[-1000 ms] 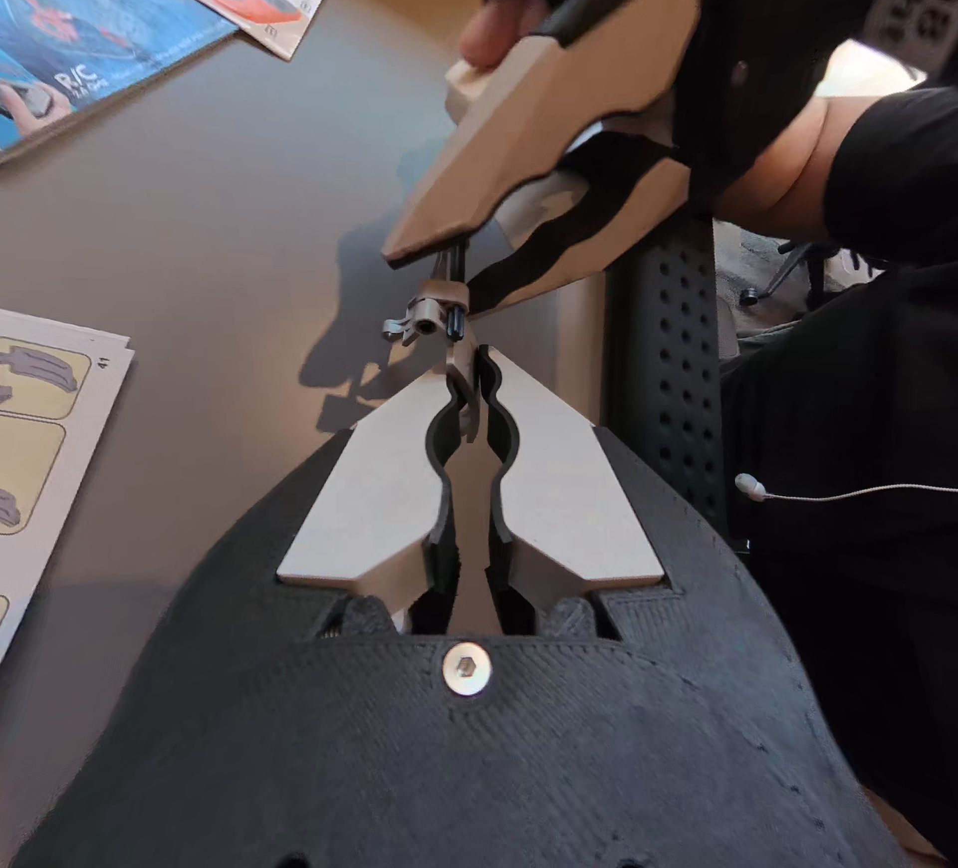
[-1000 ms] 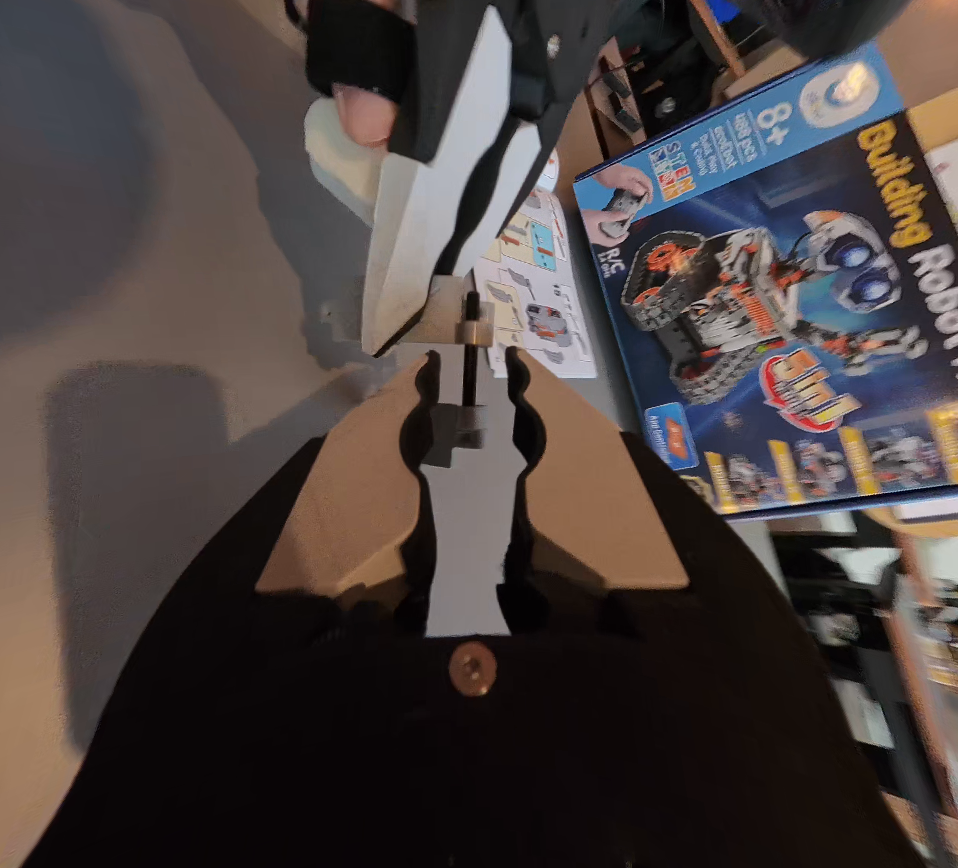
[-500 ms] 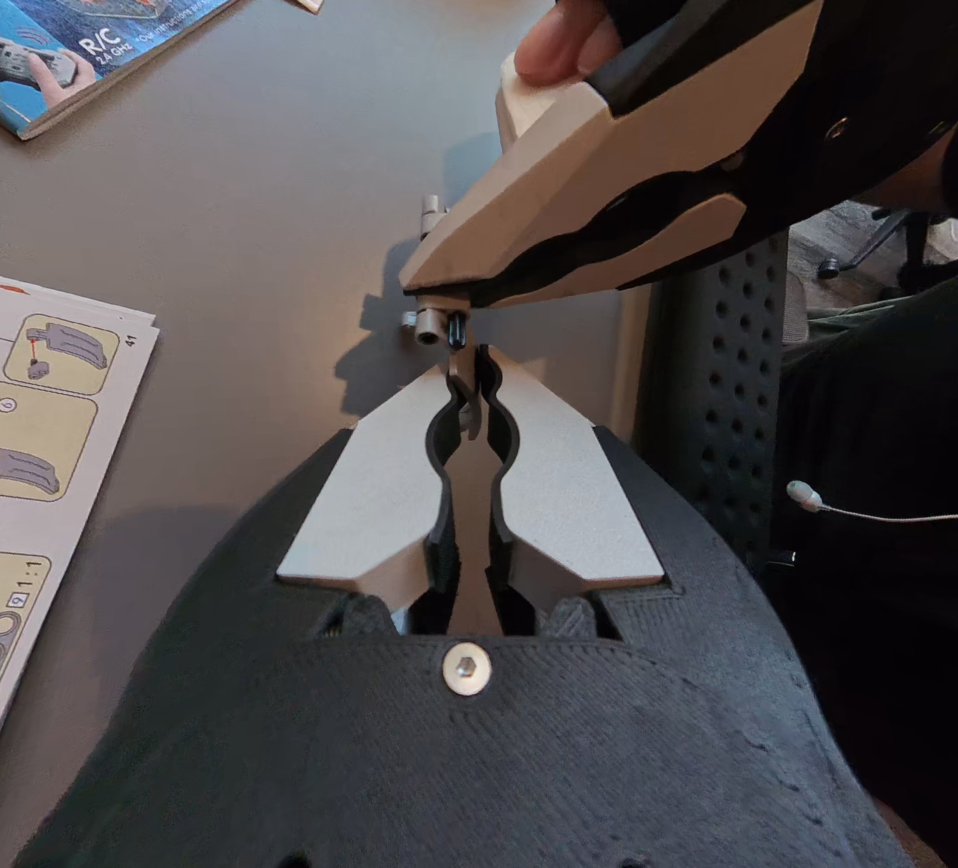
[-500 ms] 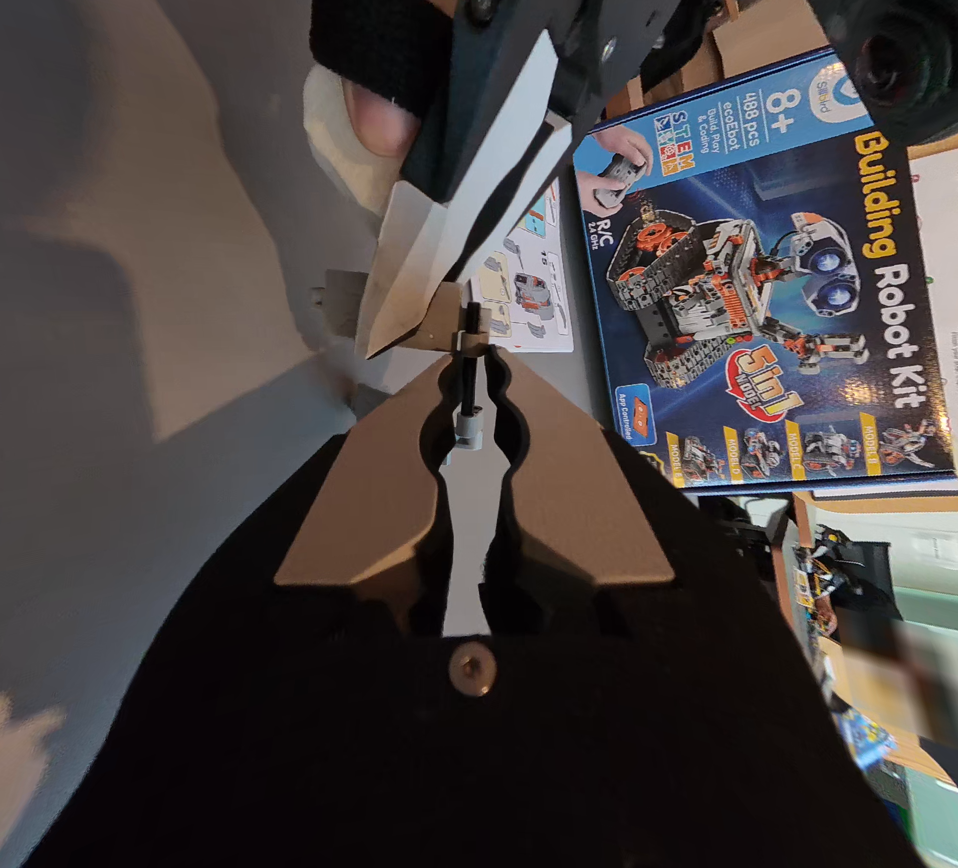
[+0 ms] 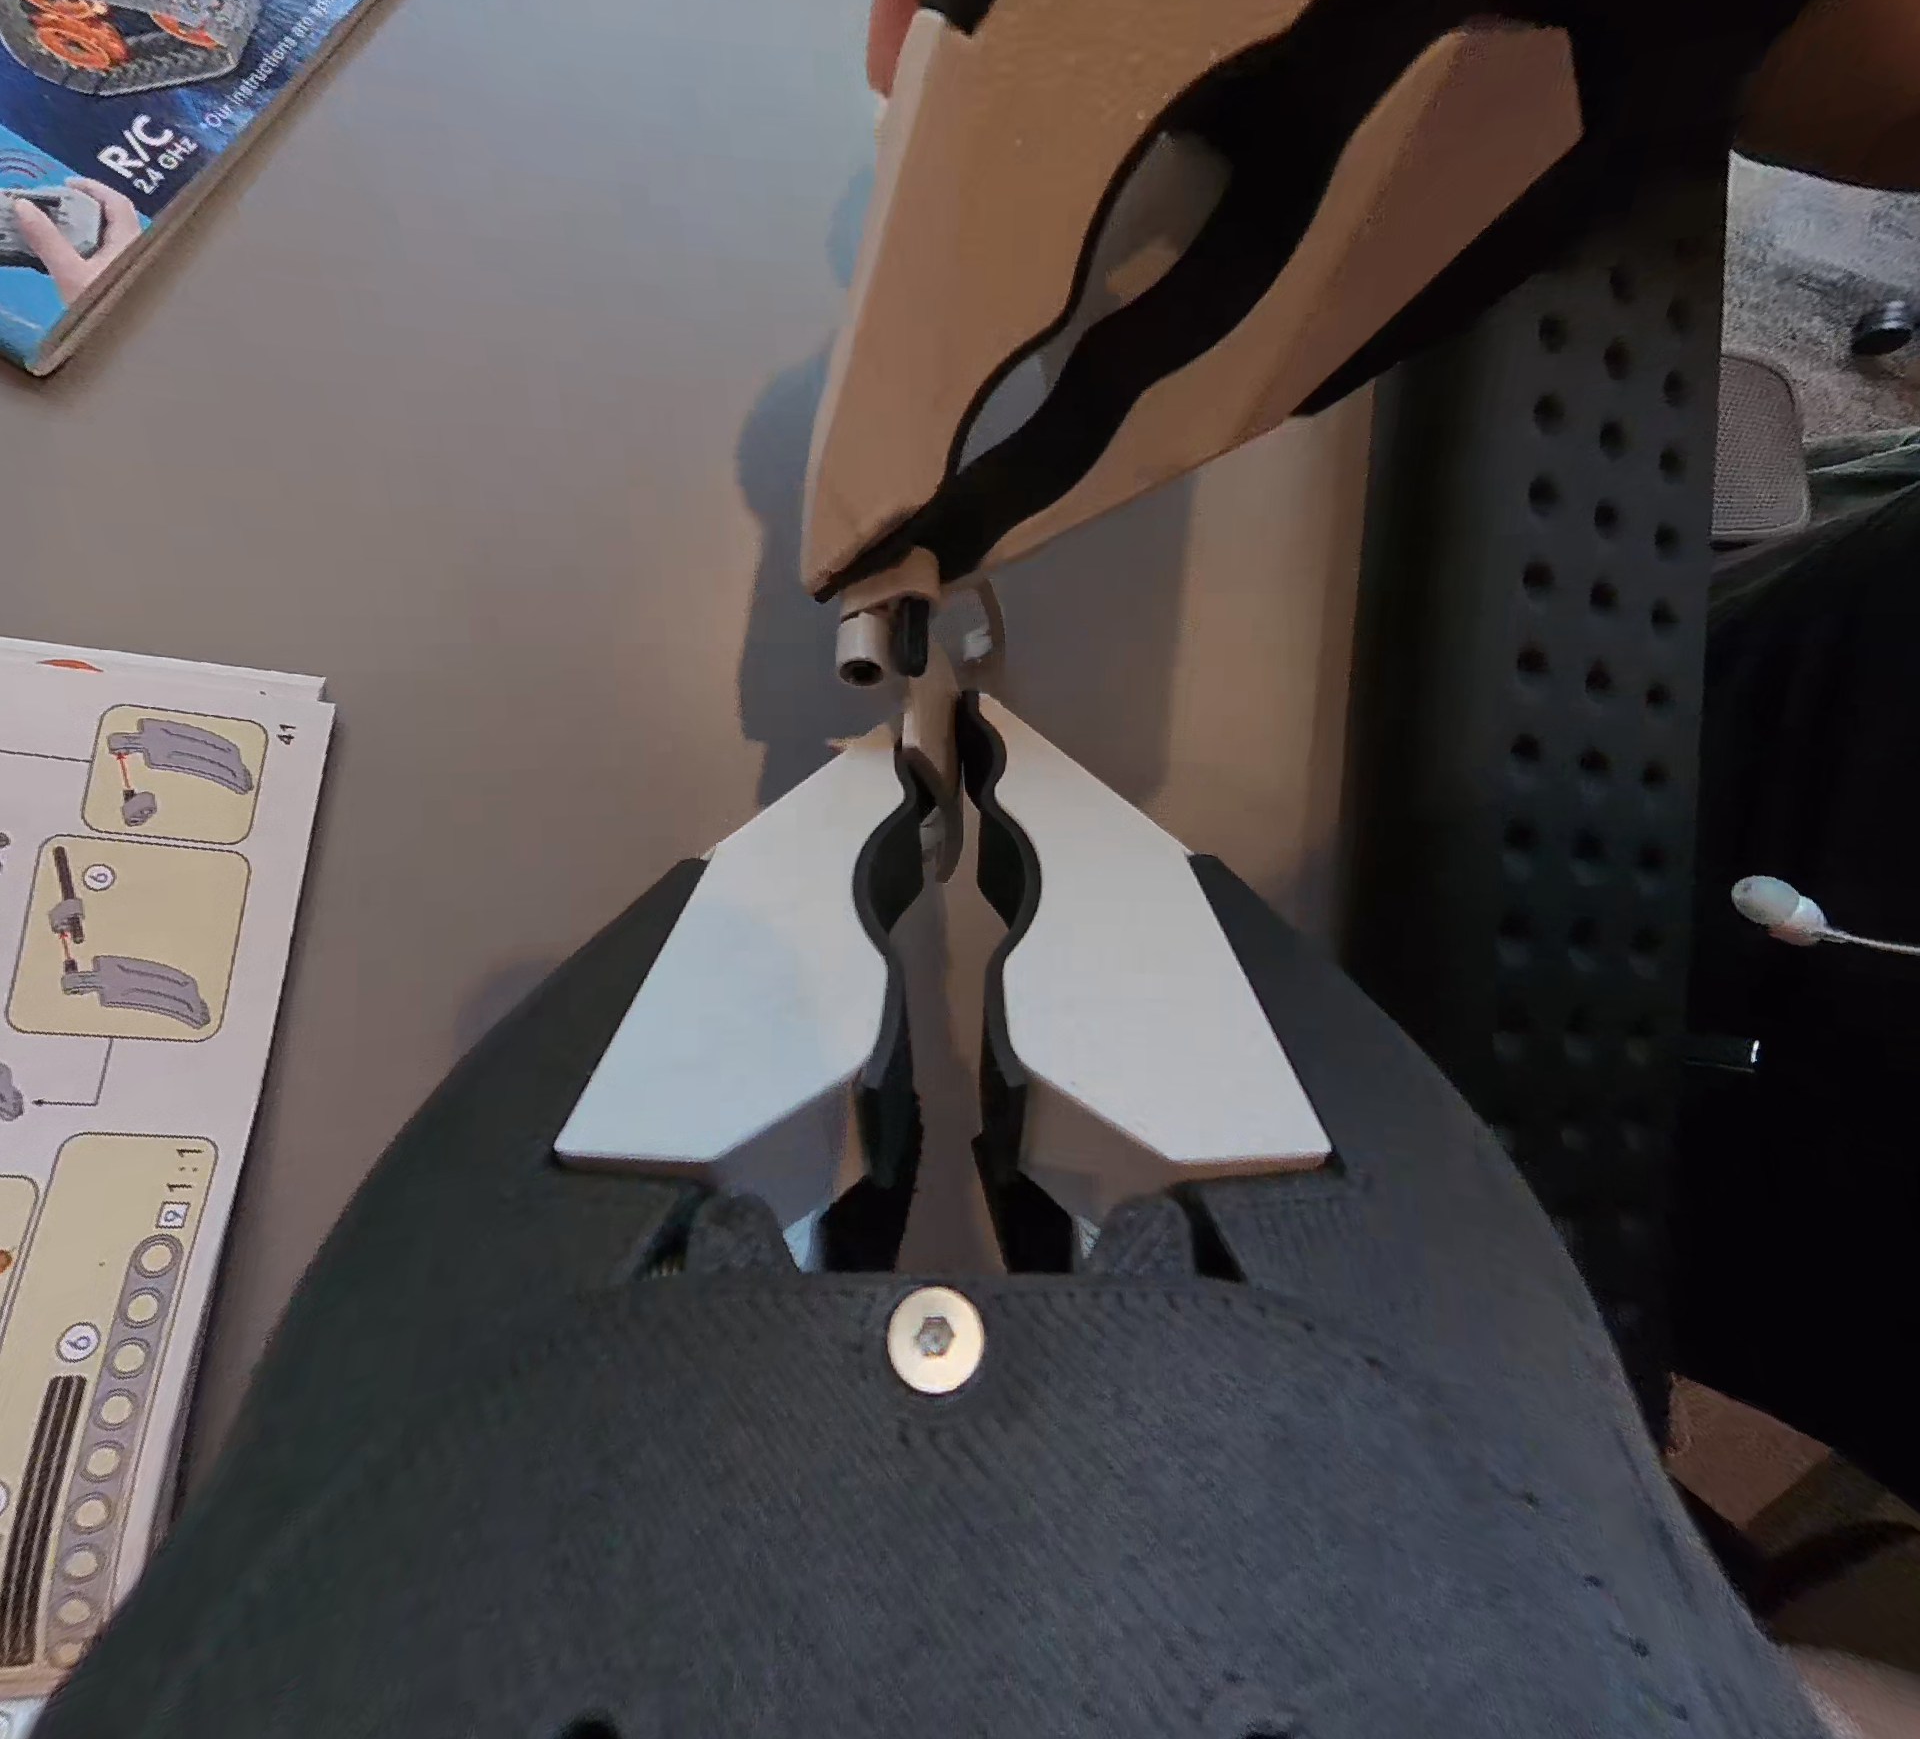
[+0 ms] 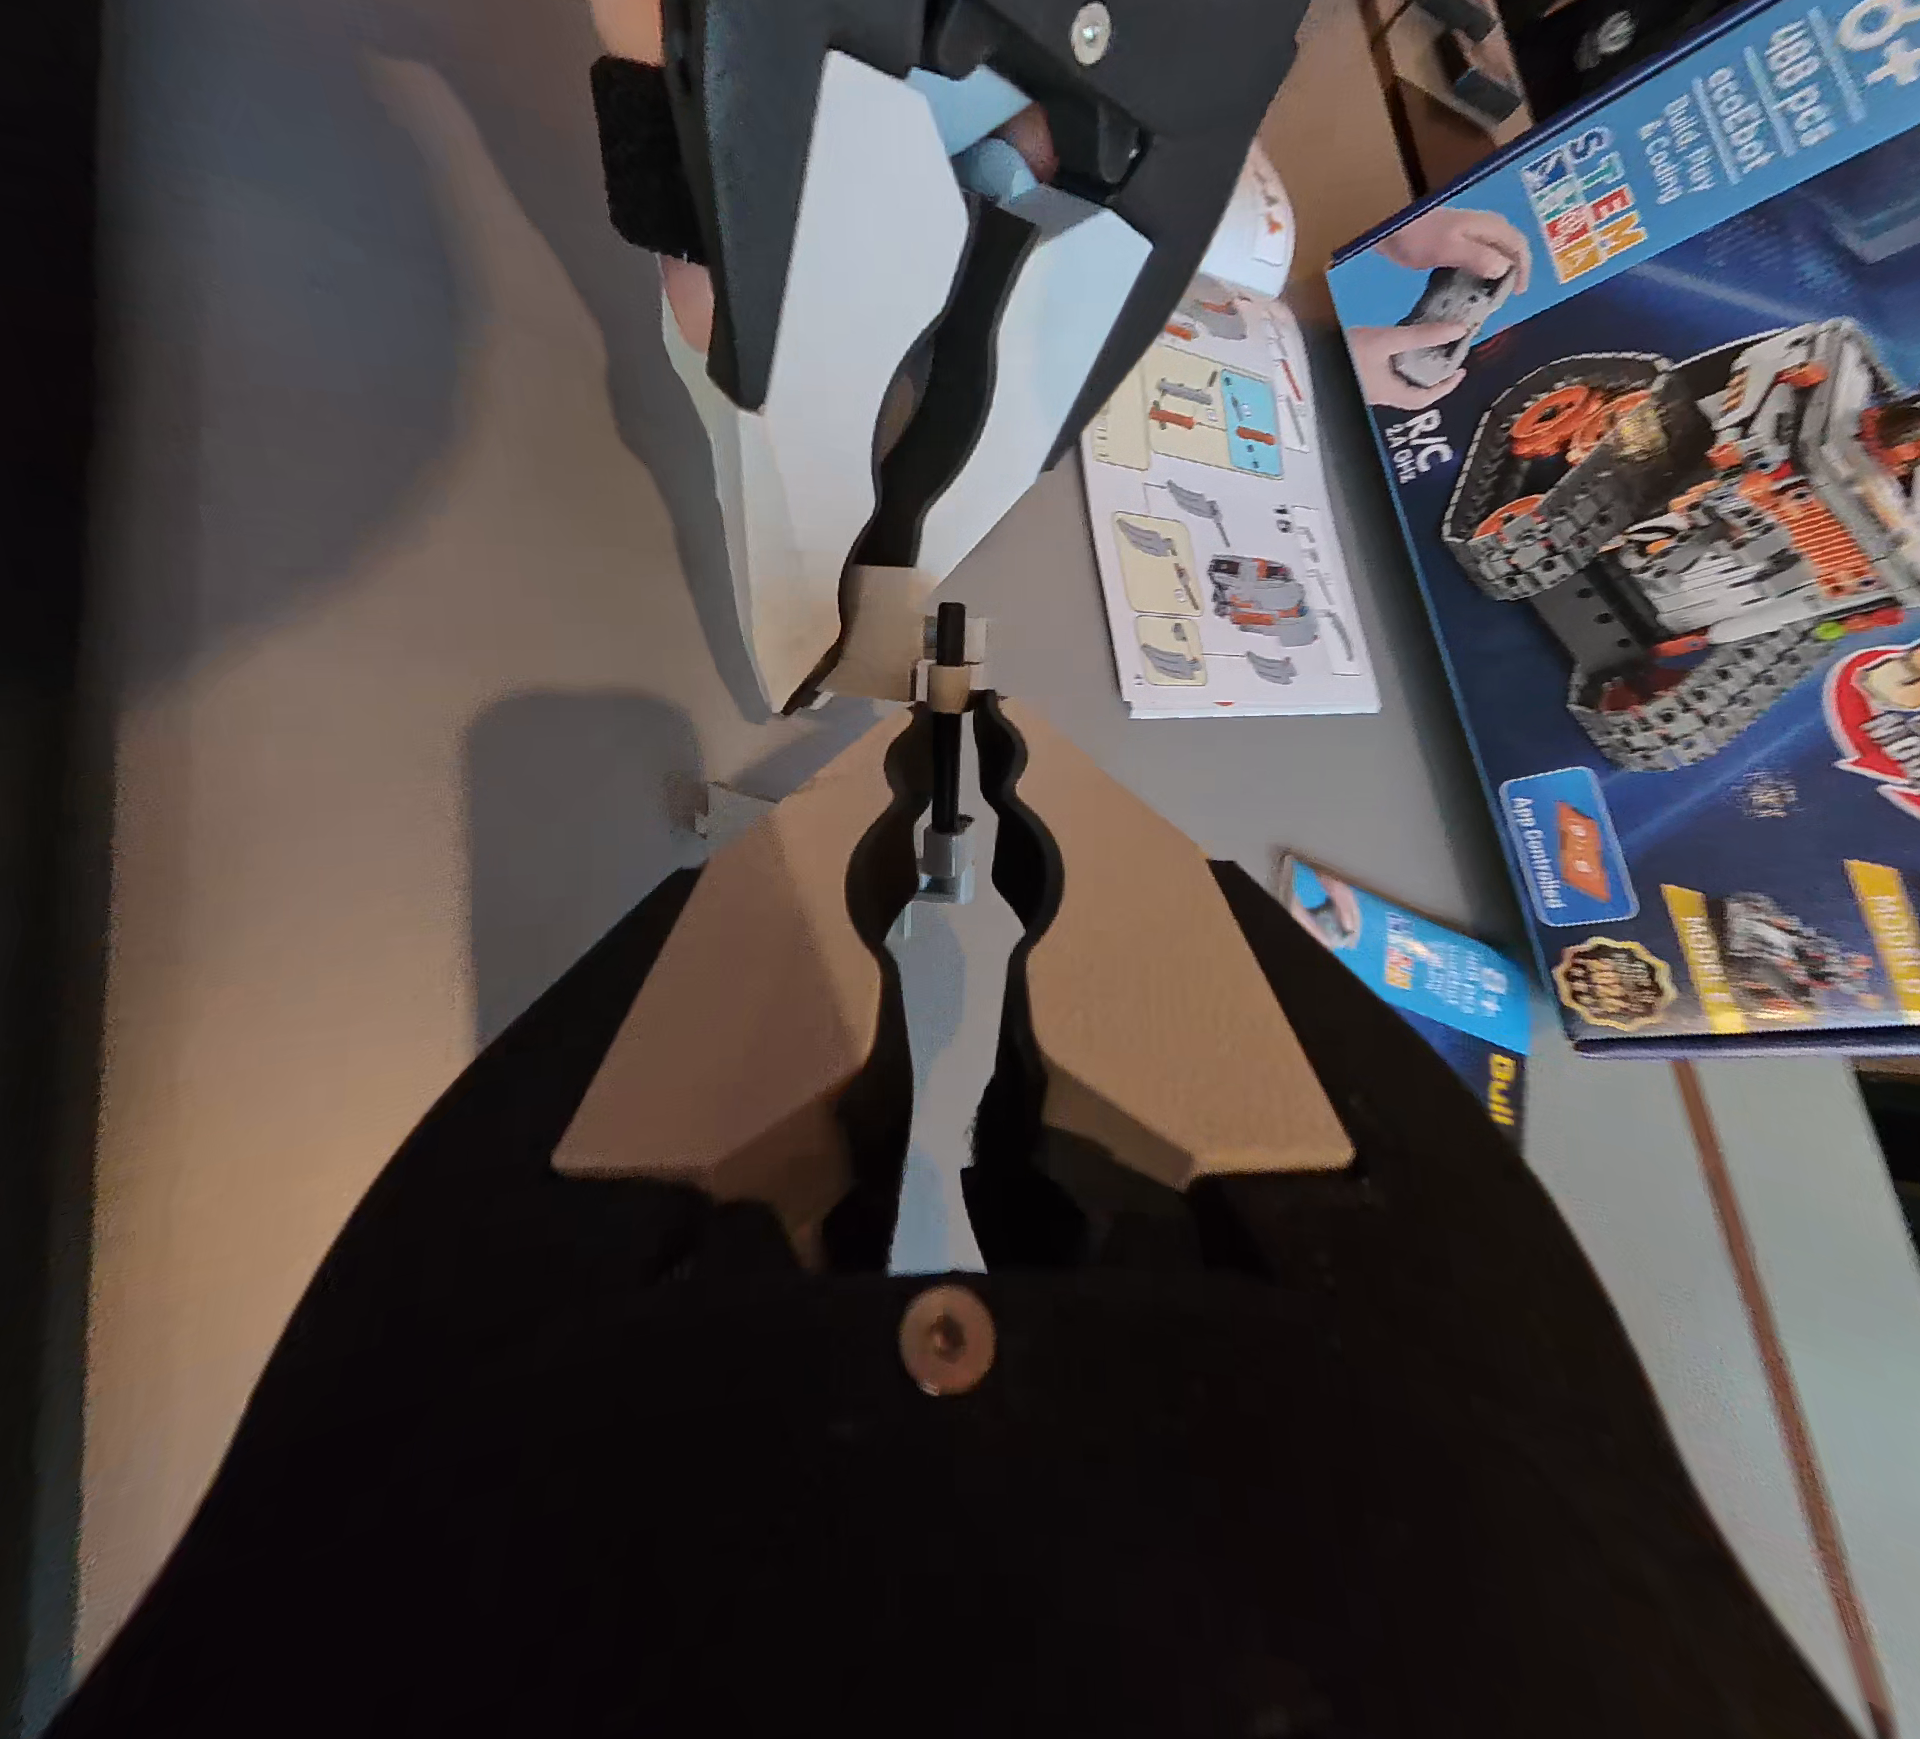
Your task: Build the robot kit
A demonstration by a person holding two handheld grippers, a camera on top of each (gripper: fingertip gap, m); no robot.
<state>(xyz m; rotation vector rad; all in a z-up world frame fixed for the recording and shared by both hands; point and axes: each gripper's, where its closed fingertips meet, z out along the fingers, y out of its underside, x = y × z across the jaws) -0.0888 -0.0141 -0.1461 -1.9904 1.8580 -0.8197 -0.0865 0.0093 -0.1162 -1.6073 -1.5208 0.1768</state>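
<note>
Grey curved plastic piece (image 5: pixel 932 754) pinched at the tip of the left hand-held gripper (image 5: pixel 940 733), jaws narrow and clamped on it. Right hand-held gripper (image 6: pixel 948 754) narrow too, clamped on a thin black rod (image 6: pixel 948 733) with a small grey connector (image 6: pixel 943 868) on its near end, lying in the slot between the fingers. Rod's far end passes through a pale sleeve (image 6: pixel 948 687) right at the grey piece; both tips are almost touching, meeting above the desk (image 5: pixel 540 318).

Risk, as a judgement: both grips are tip-only on tiny parts, so any twist or sideways push could make the rod pivot or the grey piece pop out and drop; slight misalignment would likely jam the joint.

Desk is plain grey-brown, matte, strong shadows. Open instruction booklet (image 5: pixel 135 1014) near the left gripper, blue toy kit box (image 6: pixel 1662 546) and a smaller blue leaflet (image 6: pixel 1392 962) beyond. Black perforated panel (image 5: pixel 1558 650) at the desk edge; cluttered shelving behind, blurred.
</note>
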